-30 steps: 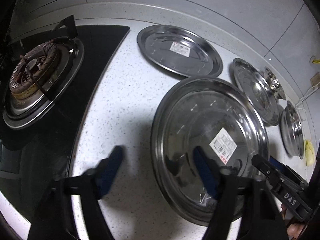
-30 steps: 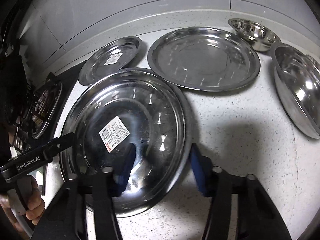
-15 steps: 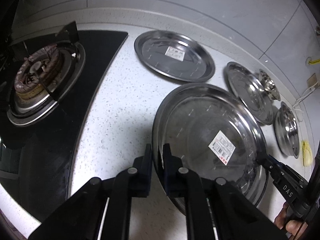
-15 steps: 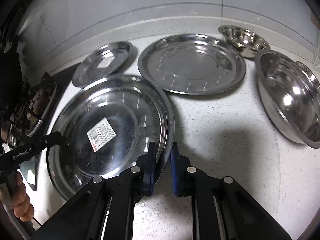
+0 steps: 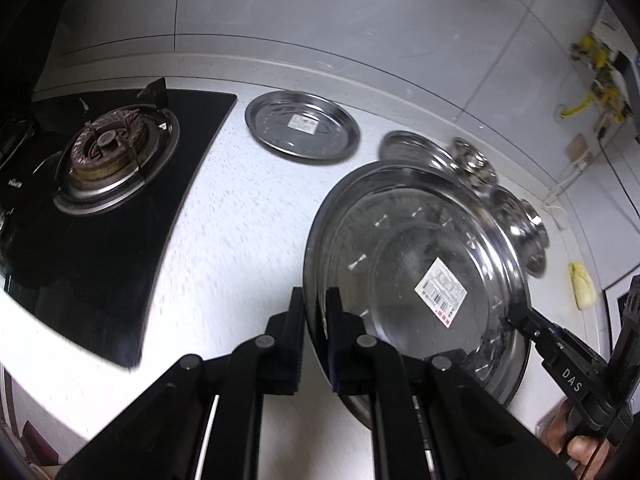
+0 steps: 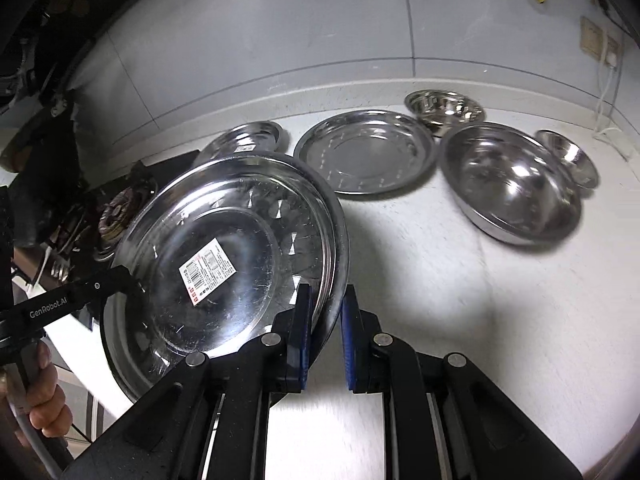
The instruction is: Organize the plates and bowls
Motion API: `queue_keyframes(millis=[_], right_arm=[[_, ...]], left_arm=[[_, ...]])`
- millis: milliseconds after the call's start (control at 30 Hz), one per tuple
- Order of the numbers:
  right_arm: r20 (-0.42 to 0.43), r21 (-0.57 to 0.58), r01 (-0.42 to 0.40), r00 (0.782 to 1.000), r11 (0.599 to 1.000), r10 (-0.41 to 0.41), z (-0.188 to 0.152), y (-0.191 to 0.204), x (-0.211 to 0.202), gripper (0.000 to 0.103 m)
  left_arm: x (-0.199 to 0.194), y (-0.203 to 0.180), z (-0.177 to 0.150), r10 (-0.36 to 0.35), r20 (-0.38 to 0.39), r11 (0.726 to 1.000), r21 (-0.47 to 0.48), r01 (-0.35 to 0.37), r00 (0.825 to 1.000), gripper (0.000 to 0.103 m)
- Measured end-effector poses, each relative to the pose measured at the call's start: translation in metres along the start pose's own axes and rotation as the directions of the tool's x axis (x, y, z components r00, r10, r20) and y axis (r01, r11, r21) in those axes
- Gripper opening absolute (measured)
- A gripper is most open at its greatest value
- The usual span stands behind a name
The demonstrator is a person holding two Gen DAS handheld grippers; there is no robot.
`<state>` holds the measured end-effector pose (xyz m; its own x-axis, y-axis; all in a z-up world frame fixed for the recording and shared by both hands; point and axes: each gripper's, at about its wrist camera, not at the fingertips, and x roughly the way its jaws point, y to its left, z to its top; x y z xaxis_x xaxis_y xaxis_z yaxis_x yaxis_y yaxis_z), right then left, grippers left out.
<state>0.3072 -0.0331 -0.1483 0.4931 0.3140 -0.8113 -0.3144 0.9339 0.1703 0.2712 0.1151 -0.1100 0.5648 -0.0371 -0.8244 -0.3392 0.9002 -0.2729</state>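
A large steel plate (image 5: pixel 416 280) with a barcode sticker hangs above the speckled counter, held at both sides. My left gripper (image 5: pixel 314 304) is shut on its left rim, and my right gripper (image 6: pixel 325 304) is shut on its right rim (image 6: pixel 334 240). In the left wrist view the right gripper's black fingers (image 5: pixel 524 320) reach the plate's far edge. On the counter behind lie a small stickered plate (image 5: pixel 302 128), a medium plate (image 6: pixel 366 156), a big bowl (image 6: pixel 512 184) and two small bowls (image 6: pixel 444 110) (image 6: pixel 568 156).
A black gas hob (image 5: pixel 116 160) with a burner takes up the counter's left end. A grey tiled wall (image 6: pixel 360 20) runs behind the dishes. Cables and a wall socket (image 6: pixel 600 40) sit at the far right. Bare counter (image 6: pixel 460 280) lies before the big bowl.
Both grippers went from open astride the plate's rim to shut on it, and the plate has come up off the counter; the other dishes look farther away.
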Motion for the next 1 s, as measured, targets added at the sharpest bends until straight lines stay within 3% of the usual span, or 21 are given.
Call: queue_keyframes(millis=[200, 400, 600, 1000], right_arm=[[0.017, -0.003, 0.024, 1.0, 1.0, -0.024, -0.038, -0.014, -0.04, 0.012], [-0.037, 0.007, 0.042, 0.998, 0.999, -0.041, -0.072, -0.028, -0.034, 0.012], [-0.098, 0.028, 0.057, 0.994, 0.998, -0.054, -0.088, -0.041, -0.007, 0.012], [-0.131, 0.03, 0.051, 0.99, 0.998, -0.046, -0.096, -0.042, 0.007, 0.013]], left_arm=[[-0.013, -0.016, -0.05, -0.021, -0.029, 0.999, 0.031, 0.021, 0.999, 0.009], [0.01, -0.014, -0.09, -0.008, -0.105, 1.0, 0.024, 0.011, 0.994, 0.009], [0.028, -0.011, -0.1, 0.023, -0.133, 1.0, 0.023, -0.021, 0.991, 0.009], [0.042, -0.004, -0.094, 0.028, -0.139, 1.0, 0.015, -0.026, 0.99, 0.009]])
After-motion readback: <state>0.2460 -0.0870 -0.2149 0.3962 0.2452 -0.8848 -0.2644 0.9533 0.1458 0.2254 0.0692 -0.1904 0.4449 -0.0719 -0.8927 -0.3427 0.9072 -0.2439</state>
